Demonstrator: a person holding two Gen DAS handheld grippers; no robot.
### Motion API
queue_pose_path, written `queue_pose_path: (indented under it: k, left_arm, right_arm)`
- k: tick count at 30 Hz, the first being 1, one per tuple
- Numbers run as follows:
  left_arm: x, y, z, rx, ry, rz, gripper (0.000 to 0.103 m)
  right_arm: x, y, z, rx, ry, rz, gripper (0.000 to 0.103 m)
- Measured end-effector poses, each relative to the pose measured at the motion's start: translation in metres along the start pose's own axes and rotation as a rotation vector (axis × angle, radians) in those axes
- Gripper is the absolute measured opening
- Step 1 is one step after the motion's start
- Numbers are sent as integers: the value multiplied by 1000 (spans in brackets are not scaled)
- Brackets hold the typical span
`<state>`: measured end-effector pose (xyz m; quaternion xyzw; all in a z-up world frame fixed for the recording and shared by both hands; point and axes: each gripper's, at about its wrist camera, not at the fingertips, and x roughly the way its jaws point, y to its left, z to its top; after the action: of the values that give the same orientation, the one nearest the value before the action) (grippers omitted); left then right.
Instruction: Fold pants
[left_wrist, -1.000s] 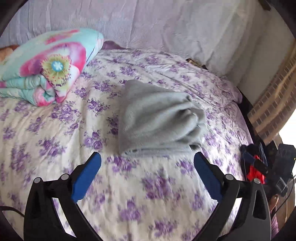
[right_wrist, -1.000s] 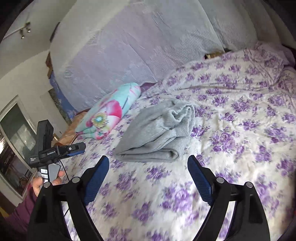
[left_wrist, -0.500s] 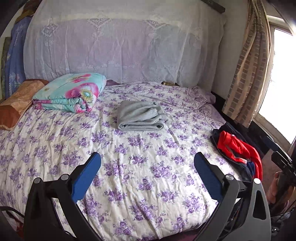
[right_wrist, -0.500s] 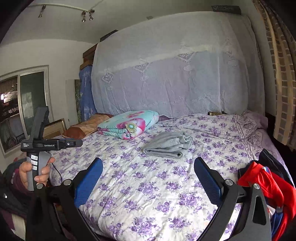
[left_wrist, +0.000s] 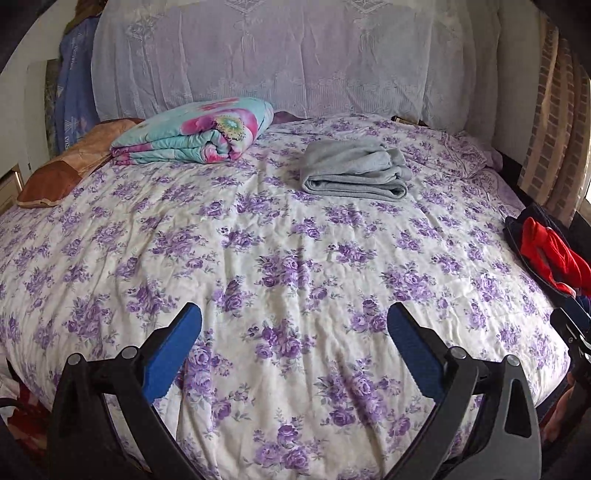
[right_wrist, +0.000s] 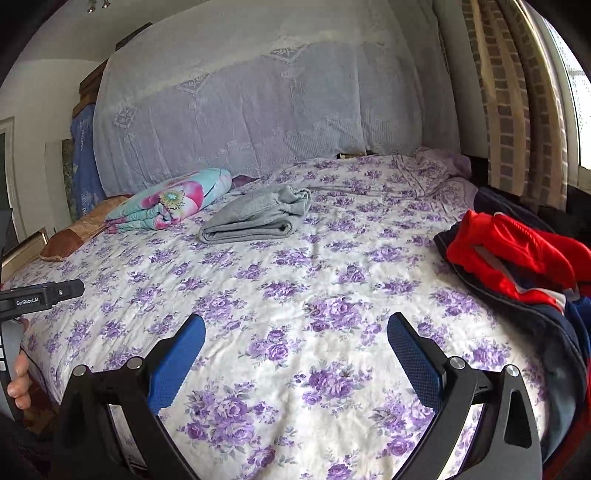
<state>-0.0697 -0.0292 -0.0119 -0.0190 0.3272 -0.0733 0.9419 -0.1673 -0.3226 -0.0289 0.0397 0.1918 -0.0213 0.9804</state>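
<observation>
Grey pants (left_wrist: 354, 171) lie folded into a thick bundle toward the far side of the bed, also seen in the right wrist view as grey pants (right_wrist: 258, 219). My left gripper (left_wrist: 293, 323) hangs open over the near part of the flowered bedspread (left_wrist: 277, 258), well short of the pants, with nothing between its blue pads. My right gripper (right_wrist: 295, 332) is likewise open and empty above the near bedspread (right_wrist: 314, 280). A heap of red and navy clothes (right_wrist: 517, 258) lies at the bed's right edge, to the right of the right gripper.
A rolled turquoise floral quilt (left_wrist: 199, 133) and a brown pillow (left_wrist: 70, 162) lie at the far left. A lace-covered headboard (left_wrist: 295, 59) stands behind. A curtain (right_wrist: 517, 110) hangs at right. The red and navy heap (left_wrist: 550, 254) shows in the left view too.
Both grippers have drawn back from the folded pants toward the foot of the bed, so the pants look small and far. The red and navy heap has come into view.
</observation>
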Motion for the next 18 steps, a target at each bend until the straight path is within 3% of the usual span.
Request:
queue_pose_path:
  k: [3, 18]
  left_arm:
    - [0, -3, 1, 8, -12, -10, 98]
    - [6, -12, -6, 76, -29, 54, 98]
  right_arm:
    - [-2, 7, 2, -19, -27, 6, 99]
    - [17, 19, 3, -42, 9, 14, 99]
